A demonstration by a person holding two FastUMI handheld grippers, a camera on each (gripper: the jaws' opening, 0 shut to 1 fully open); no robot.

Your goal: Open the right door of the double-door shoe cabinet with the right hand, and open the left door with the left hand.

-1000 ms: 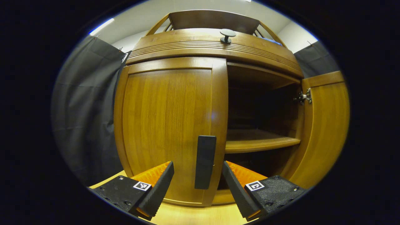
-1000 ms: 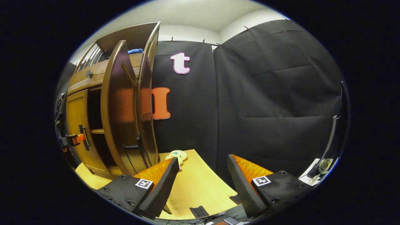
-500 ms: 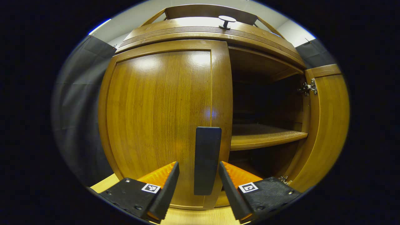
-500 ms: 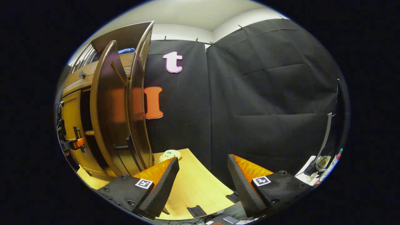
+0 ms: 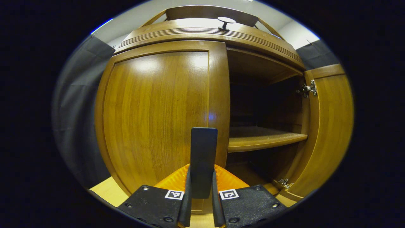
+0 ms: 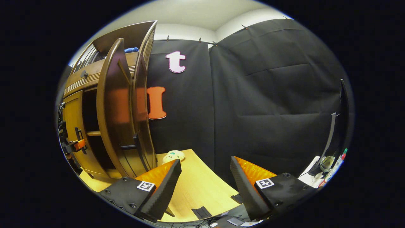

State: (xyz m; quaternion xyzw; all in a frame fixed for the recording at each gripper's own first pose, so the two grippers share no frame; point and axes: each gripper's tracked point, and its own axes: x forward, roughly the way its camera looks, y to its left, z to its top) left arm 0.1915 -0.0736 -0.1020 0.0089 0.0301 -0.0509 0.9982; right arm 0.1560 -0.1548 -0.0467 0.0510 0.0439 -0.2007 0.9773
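Second half of task in hand: left gripper (image 5: 201,205) pinched on flat black bar handle (image 5: 203,158) of the closed left door of the brown wooden shoe cabinet (image 5: 158,107), one finger pressed to each side of the bar, handle dead ahead between the fingers. Right wooden door (image 5: 329,126) swung wide off to that gripper's right, bare wooden shelf (image 5: 262,139) and dark interior exposed; that half judged done. Right gripper (image 6: 205,186) spread, holding nothing, aimed past the cabinet at the black cloth wall, above the pale wooden surface (image 6: 196,186); open door and its handle (image 6: 134,145) ahead to its left, well apart. Small pale round object (image 6: 172,155) on the surface just beyond its left finger, identity unclear. Next move likely: pull straight back, then arc outward about the hinge side, keeping the pinch firm so the bar does not slip.
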